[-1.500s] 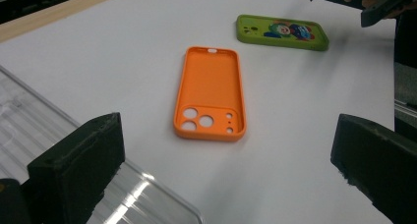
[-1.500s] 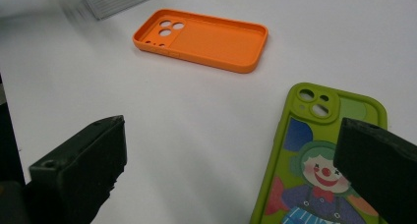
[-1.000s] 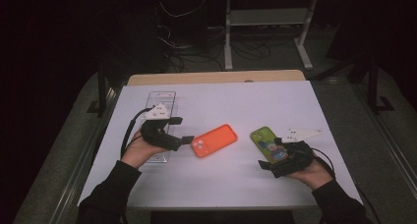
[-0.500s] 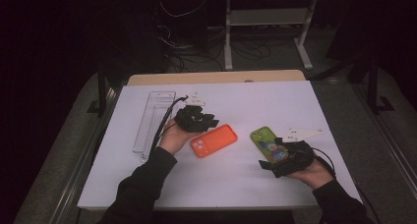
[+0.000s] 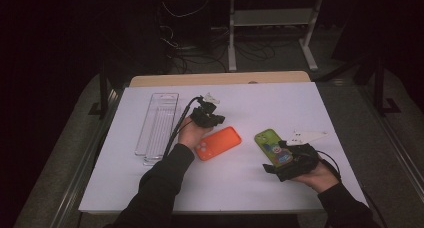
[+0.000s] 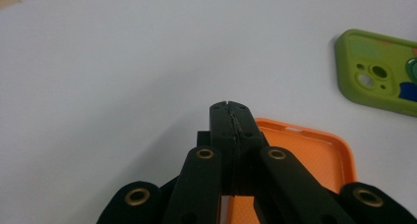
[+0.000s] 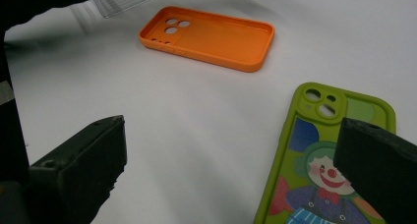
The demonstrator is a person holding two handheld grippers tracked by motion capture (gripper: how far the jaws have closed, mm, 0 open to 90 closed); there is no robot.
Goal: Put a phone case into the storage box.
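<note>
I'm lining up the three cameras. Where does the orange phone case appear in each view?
High view: the orange case lies near the middle of the table, just right of the left gripper.
Left gripper view: lower right, right behind the shut jaws, hollow side up.
Right gripper view: upper middle, hollow side up.
Shared landmark: the green case, which lies to its right in the high view.

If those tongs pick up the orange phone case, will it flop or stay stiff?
The orange phone case is an empty shell with thin walls, so it is probably light and a bit bendy. It lies flat, open side up, so it should slide rather than roll.
</note>
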